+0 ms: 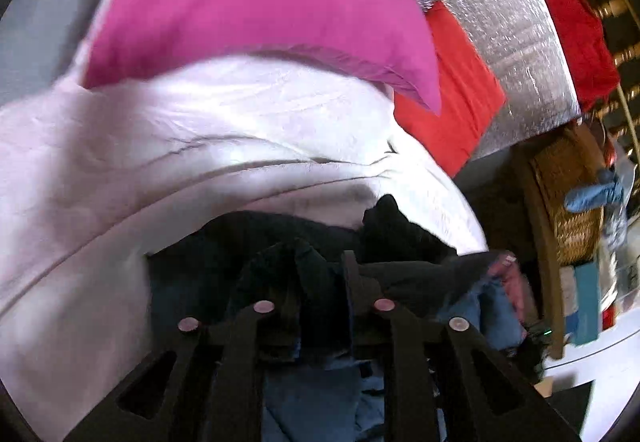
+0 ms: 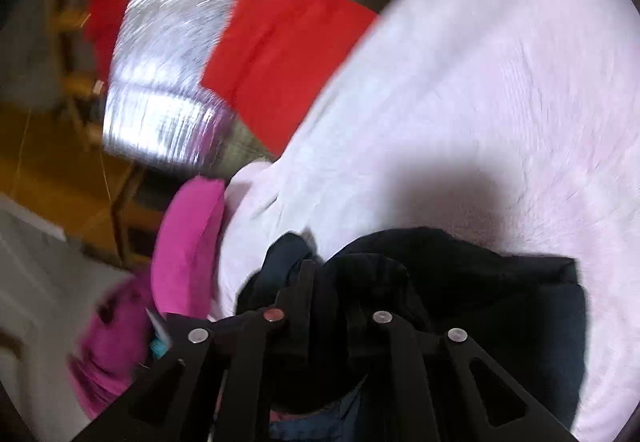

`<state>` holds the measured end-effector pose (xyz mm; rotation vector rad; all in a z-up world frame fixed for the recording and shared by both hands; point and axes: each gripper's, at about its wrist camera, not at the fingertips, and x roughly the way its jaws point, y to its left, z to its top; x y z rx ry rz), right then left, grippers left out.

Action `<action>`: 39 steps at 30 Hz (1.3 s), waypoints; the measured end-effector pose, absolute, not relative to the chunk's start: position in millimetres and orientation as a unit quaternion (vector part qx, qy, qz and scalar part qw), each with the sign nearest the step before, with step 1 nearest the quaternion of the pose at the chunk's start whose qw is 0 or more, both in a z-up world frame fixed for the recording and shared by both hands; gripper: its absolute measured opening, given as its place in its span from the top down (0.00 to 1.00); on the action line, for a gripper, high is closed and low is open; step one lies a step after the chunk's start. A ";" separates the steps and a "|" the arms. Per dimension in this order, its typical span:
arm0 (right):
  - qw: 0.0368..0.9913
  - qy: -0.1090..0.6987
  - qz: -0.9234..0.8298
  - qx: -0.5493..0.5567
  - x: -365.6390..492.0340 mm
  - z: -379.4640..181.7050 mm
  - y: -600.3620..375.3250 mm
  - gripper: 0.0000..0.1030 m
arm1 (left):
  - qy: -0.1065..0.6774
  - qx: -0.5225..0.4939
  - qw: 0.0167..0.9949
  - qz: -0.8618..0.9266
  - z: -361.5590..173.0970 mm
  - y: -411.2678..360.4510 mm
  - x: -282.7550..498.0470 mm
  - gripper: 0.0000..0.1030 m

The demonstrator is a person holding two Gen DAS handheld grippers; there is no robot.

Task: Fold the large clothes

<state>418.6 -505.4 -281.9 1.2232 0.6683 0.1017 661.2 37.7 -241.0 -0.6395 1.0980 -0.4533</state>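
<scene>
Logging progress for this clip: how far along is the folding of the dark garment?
Done: a red cloth already lies flat and squared on the silver sheet. In hand: the left gripper and the right gripper each pinch bunched fabric of the dark garment over the white bedding. Left: the garment looks crumpled, with no neat fold visible.

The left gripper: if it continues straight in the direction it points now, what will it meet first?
Probably the pale pink bedding, just beyond the dark garment that the left gripper is clamped on. The magenta pillow lies further on; blur makes depth uncertain.
</scene>
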 end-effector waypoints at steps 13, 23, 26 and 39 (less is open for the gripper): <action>0.804 0.201 0.051 0.558 293.4 -236.2 -520.8 0.12 | 0.320 -0.469 0.804 -0.175 -188.7 103.9 525.4 0.10; 0.770 0.271 0.089 0.570 210.6 -262.9 -429.8 0.12 | 0.413 -0.483 0.765 -0.107 -267.8 72.9 405.1 0.10; 0.756 0.296 0.087 0.578 204.8 -279.9 -411.2 0.12 | 0.439 -0.514 0.732 -0.083 -294.1 80.8 399.4 0.10; 0.762 0.301 0.025 0.572 263.7 -311.0 -416.2 0.12 | 0.419 -0.555 0.709 -0.117 -311.8 76.9 434.5 0.10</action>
